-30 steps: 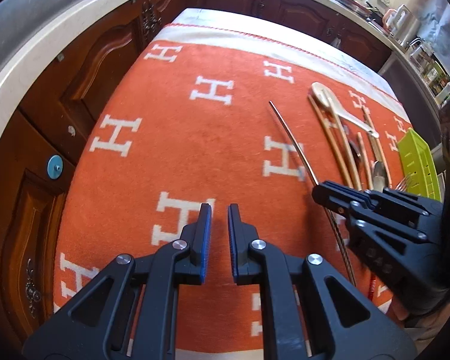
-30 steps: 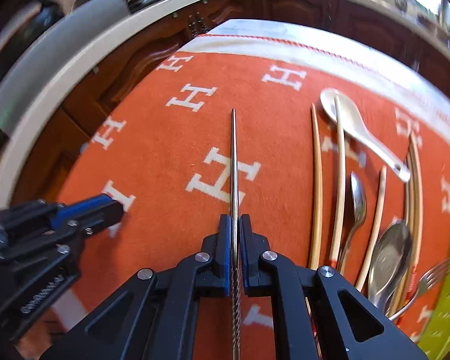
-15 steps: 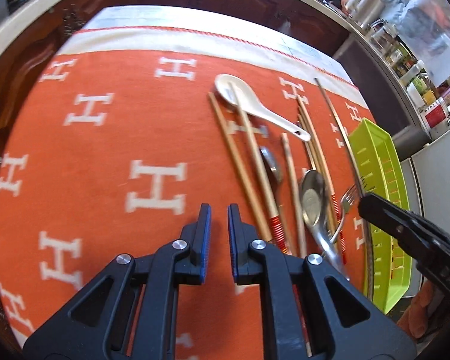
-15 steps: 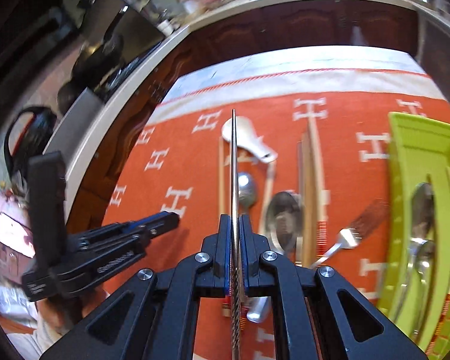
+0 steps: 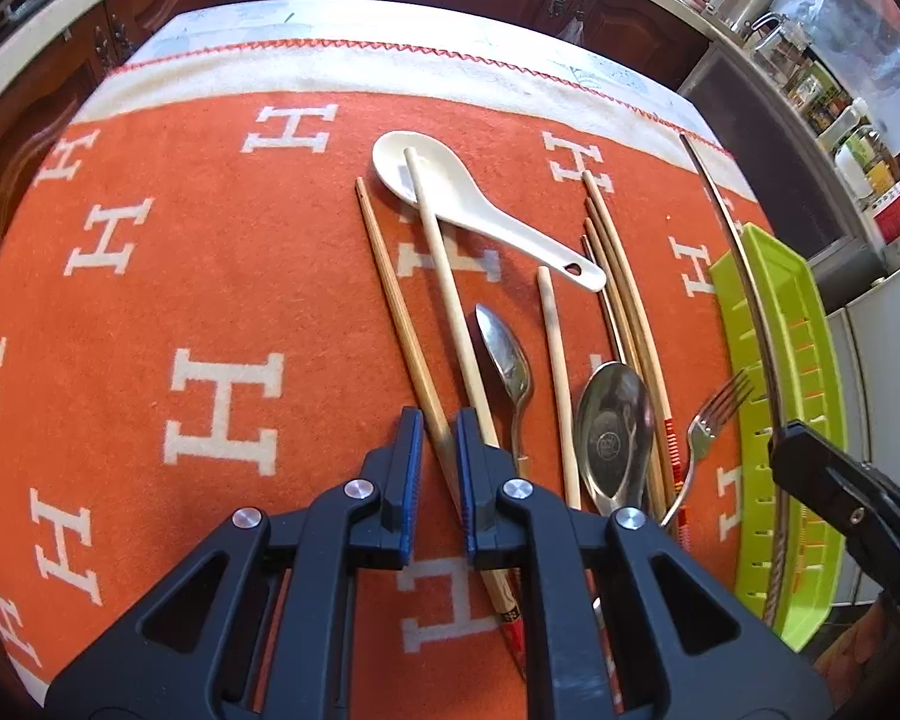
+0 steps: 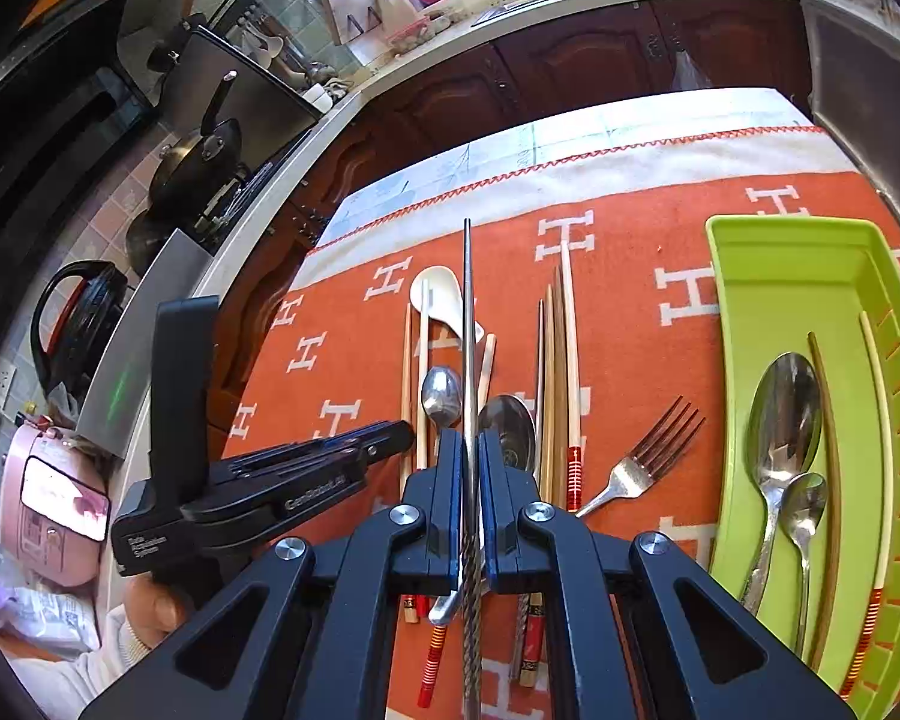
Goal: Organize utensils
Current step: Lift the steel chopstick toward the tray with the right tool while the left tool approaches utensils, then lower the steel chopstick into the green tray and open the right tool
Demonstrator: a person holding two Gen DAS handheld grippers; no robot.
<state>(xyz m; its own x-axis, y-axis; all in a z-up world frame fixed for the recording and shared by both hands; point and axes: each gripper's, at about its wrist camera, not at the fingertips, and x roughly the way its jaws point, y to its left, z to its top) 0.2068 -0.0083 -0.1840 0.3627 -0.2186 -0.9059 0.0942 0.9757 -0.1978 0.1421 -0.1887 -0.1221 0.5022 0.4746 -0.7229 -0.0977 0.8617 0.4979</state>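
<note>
Your right gripper (image 6: 465, 462) is clamping a metal chopstick (image 6: 467, 324) between its blue pads; the shaft is running straight ahead out of the jaws and its twisted end is trailing back beneath the frame. In the left wrist view that same chopstick (image 5: 750, 300) is hanging above the near rim of the green tray (image 5: 810, 360), with the right gripper (image 5: 834, 480) at its lower end.

Your left gripper (image 5: 432, 450) is standing with its jaws parted, gripping nothing. A bamboo chopstick (image 5: 390, 288) is showing in the gap between its fingers; whether the pads are touching it cannot be told.

Just right of the left gripper a paler wooden chopstick (image 5: 444, 276) is lying with its tip across the bowl of a white ceramic soup spoon (image 5: 450, 192). Further right are lying a small steel teaspoon (image 5: 504, 354), a short pale chopstick (image 5: 555, 360), a large steel spoon (image 5: 612, 420), a bundle of chopsticks (image 5: 618, 276) with red-banded ends, and a fork (image 5: 708, 420).

Right of your right gripper, the green tray (image 6: 744, 360) is holding a large spoon (image 6: 780, 414), a small spoon (image 6: 804, 510) and at least two chopsticks (image 6: 828, 450).

Everything is resting on an orange blanket (image 5: 210, 240) patterned with white H letters.
</note>
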